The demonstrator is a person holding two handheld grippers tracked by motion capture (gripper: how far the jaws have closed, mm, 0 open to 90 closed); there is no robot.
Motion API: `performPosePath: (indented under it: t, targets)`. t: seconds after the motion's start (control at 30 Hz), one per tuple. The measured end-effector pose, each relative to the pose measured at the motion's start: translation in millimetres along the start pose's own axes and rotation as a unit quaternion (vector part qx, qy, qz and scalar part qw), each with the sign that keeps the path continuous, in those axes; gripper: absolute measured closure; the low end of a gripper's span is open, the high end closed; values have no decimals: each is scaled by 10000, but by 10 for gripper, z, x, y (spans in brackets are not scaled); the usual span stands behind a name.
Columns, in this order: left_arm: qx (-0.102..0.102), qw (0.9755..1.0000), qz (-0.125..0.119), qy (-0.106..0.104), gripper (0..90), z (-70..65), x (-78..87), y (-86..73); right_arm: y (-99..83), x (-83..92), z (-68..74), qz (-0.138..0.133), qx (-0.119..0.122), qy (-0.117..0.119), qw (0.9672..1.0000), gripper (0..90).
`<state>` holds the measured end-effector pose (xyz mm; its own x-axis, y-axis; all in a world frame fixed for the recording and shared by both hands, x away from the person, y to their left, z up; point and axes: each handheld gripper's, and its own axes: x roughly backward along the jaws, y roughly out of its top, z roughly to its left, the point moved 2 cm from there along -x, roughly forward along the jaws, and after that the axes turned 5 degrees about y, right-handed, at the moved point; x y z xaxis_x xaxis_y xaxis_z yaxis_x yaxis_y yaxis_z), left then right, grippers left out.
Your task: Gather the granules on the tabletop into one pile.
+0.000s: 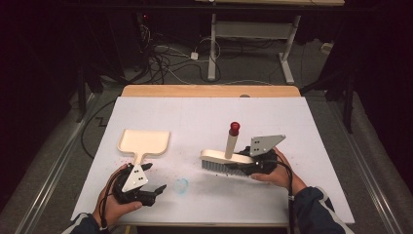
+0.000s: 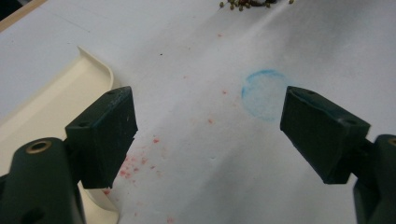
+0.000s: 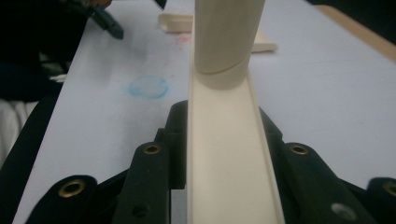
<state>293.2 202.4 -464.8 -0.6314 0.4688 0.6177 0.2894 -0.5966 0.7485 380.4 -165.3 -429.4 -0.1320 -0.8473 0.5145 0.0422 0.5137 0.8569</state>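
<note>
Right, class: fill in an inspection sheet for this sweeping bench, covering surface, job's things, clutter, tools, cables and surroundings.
Surface: white table, blue ring mark, red specks.
Job's things: brush held off centre-right; cream dustpan lying flat, left.
Clutter: small seeds at far edge of left gripper view.
Tools: left tool open, beside dustpan handle; right tool shut on brush.
Cables: one trailing from right tool; tangle on floor.
Surroundings: dark room, white desk frame behind.
</note>
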Motion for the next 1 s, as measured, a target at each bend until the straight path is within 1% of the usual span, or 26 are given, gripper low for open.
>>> performPosePath:
  t: [0.07, 0.1, 0.13, 0.2, 0.23, 0.27, 0.3, 0.37, 0.4, 0.43, 0.47, 0.5, 0.53, 0.6, 0.67, 0.73, 0.77, 0.8, 0.83, 0.87, 0.9, 0.93, 0.97, 1.0]
  targets:
    - [0, 10000, -8, 12, 177, 1, 7, 0, 14, 101, 10, -114, -218, -322, 9992, 677]
    - [-6, 10000, -13, 23, 177, 2, 13, -2, 15, 153, 15, -145, -326, -522, 9980, 677]
    - [-6, 10000, -17, 27, 177, 3, 19, -3, 14, 202, 28, -138, -450, -795, 9957, 677]
    - [-2, 10000, -35, 41, 177, 8, 29, -4, -6, 293, 57, -149, -659, -1294, 9893, 676]
    - [1, 10000, -41, 44, 177, 10, 33, -4, -23, 331, 77, -150, -793, -1557, 9845, 677]
    - [-4, 10000, -44, 51, 177, 12, 36, -3, -45, 361, 100, -160, -934, -1839, 9784, 677]
    - [-14, 10000, -45, 54, 177, 11, 38, -3, -73, 389, 117, -168, -1057, -2044, 9730, 677]
    - [-31, 10000, -43, 55, 177, 10, 39, -1, -128, 425, 146, -101, -1240, -2395, 9629, 677]
    - [-42, 10000, -45, 57, 177, 9, 39, 0, -153, 437, 159, -52, -1276, -2571, 9579, 677]
    - [-41, 10000, -48, 55, 177, 9, 38, 2, -179, 440, 162, 2, -1294, -2719, 9536, 677]
    - [-41, 10000, -47, 53, 177, 10, 36, 3, -206, 434, 163, 60, -1373, -2855, 9485, 677]
    - [-41, 10000, -50, 54, 177, 10, 34, 5, -232, 415, 156, 94, -1435, -2949, 9447, 677]
    - [-39, 10000, -51, 53, 177, 10, 31, 6, -256, 390, 142, 145, -1480, -3022, 9416, 677]
    - [-47, 10000, -38, 49, 177, 8, 26, 8, -295, 325, 100, 295, -1531, -3137, 9366, 678]
    - [-56, 10000, -29, 47, 177, 7, 20, 10, -325, 260, 52, 435, -1491, -3280, 9318, 678]
    - [-58, 10000, -31, 51, 177, 6, 20, 11, -343, 222, 10, 561, -1390, -3421, 9276, 678]
    - [-63, 10000, -34, 53, 177, 5, 24, 9, -352, 212, 3, 575, -1374, -3541, 9233, 678]
    - [-65, 10000, -31, 51, 177, 6, 27, 6, -360, 221, -5, 574, -1314, -3615, 9213, 678]
    - [-54, 10000, -27, 49, 177, 8, 27, 2, -363, 236, -9, 543, -1346, -3593, 9218, 678]
    - [-87, 9999, -43, 82, 177, 17, 27, 2, -365, 258, -13, 504, -1372, -3630, 9202, 678]
    - [-79, 9999, -48, 90, 177, 19, 28, 1, -367, 279, -19, 482, -1383, -3708, 9171, 678]
    - [-33, 10000, -31, 57, 177, 13, 29, -2, -371, 295, -30, 483, -1415, -3742, 9152, 678]
    - [-40, 10000, -31, 60, 177, 11, 30, 0, -382, 307, -45, 473, -1453, -3776, 9133, 678]
    - [-50, 10000, -25, 60, 177, 8, 30, 1, -396, 312, -60, 486, -1487, -3844, 9098, 678]
